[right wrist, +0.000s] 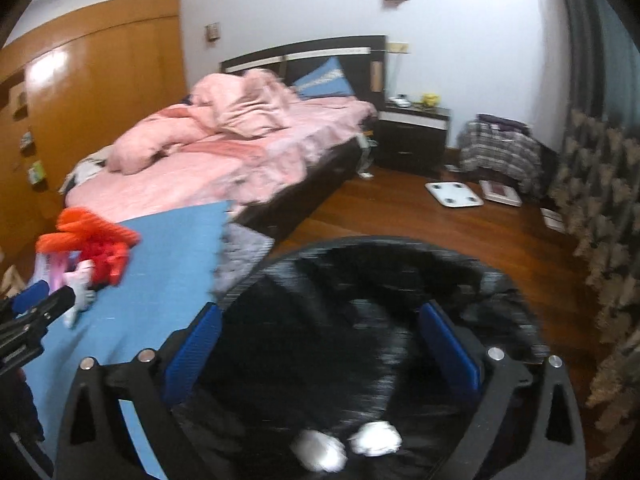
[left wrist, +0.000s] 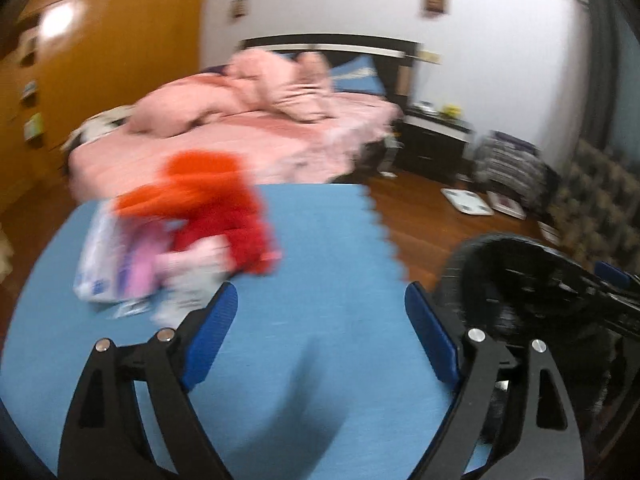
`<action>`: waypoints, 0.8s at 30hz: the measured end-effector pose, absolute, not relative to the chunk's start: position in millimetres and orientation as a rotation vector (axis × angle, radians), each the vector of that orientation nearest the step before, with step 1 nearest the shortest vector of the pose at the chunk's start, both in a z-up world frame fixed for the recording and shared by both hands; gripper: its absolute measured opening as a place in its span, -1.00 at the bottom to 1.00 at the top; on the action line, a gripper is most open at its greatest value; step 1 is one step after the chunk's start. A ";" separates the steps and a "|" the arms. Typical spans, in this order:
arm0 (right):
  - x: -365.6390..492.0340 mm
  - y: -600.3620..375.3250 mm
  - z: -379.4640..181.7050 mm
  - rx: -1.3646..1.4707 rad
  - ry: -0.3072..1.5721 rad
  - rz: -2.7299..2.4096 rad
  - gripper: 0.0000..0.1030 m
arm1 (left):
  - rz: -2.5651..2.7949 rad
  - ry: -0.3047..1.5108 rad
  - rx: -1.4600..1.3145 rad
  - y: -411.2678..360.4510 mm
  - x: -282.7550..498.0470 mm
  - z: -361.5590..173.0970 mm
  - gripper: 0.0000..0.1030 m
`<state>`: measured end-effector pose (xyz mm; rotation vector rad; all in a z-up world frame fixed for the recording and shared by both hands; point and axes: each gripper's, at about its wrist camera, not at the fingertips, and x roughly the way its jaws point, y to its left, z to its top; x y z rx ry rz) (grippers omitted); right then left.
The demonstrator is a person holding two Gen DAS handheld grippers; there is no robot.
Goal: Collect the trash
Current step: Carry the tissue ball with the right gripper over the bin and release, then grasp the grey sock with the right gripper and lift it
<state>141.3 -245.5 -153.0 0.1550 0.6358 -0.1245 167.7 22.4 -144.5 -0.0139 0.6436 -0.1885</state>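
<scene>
Right fingers point(right wrist: 320, 344) spread over black bin point(right wrist: 360, 300), two white wads point(right wrist: 348, 446) inside | left fingers point(left wrist: 320, 336) spread above blue mat point(left wrist: 312, 240)

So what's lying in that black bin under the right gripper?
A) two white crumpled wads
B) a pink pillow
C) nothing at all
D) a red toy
A: in the right wrist view, two white wads lie inside the black bin, below the open right gripper.
</scene>
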 end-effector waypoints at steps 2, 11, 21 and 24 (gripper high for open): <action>152.1 -218.8 -154.3 0.150 0.639 -0.071 0.89 | -0.117 0.641 -0.012 49.4 168.8 -144.0 0.62; 203.9 -101.9 -168.7 0.105 0.653 0.119 0.88 | 0.107 0.678 0.001 151.3 178.3 -155.3 0.62; 238.9 -16.8 -190.4 0.034 0.683 0.229 0.83 | 0.178 0.718 -0.012 198.7 185.6 -176.5 0.62; 244.7 -5.3 -197.3 0.019 0.697 0.242 0.80 | 0.186 0.726 -0.022 207.4 190.3 -181.8 0.62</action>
